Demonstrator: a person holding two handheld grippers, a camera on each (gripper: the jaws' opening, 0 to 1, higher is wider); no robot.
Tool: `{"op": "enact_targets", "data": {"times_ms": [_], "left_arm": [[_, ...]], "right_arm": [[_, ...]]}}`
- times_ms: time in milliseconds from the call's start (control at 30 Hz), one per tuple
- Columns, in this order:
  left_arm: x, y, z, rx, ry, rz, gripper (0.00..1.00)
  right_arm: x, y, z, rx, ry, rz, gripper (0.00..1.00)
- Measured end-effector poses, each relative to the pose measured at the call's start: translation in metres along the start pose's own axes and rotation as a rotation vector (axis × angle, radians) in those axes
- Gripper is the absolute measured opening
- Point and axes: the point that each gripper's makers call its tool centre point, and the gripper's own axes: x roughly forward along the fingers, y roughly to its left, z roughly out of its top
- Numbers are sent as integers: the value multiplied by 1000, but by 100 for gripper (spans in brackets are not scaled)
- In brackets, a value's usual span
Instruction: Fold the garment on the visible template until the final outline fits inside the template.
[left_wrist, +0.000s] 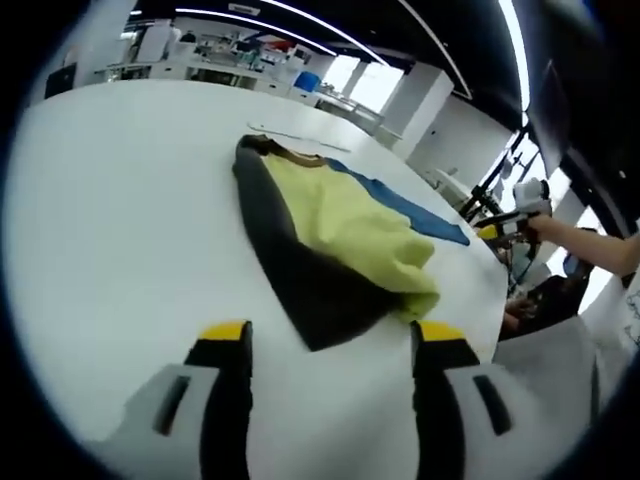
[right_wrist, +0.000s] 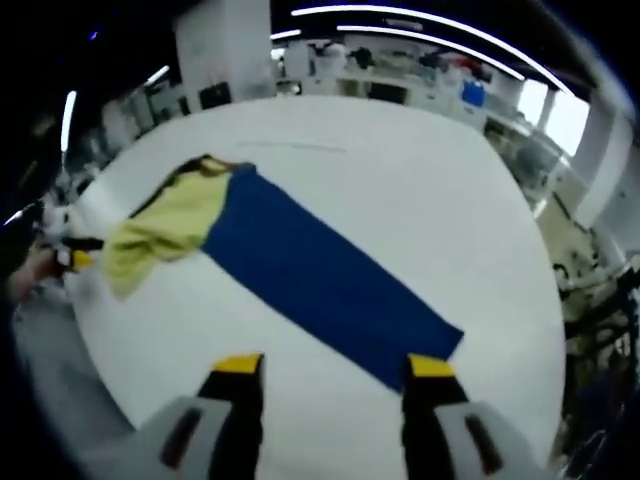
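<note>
Blue template fully exposed right view; garment covers left.

Left gripper, right gripper, black jaws, yellow tips, grey bodies

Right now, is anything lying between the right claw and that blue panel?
No. In the right gripper view, just bare white table separates the right claw from the blue panel.
</note>
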Motion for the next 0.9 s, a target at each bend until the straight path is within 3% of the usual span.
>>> {"op": "enact_targets", "data": {"times_ms": [167,333,367,467,667,900], "left_arm": [[4,1,0,52,6,27,53],[4,-2,-1,43,3,23,50],[4,-2,-1,42,4,23,49],[4,-2,-2,40,4,25,48],[6,-1,-1,31,-1,35,42],[11,-3,-3,21,-9,16,30]], "right_arm": [[-5,35,13,-48,-84,88,54],[-11,69,24,-84,-157,175,59],[-17,85,29,-91,-187,209,62],[-21,97,34,-81,-215,245,67],[-27,123,25,-122,-183,273,67],[-30,126,15,-131,-160,278,66]]}}
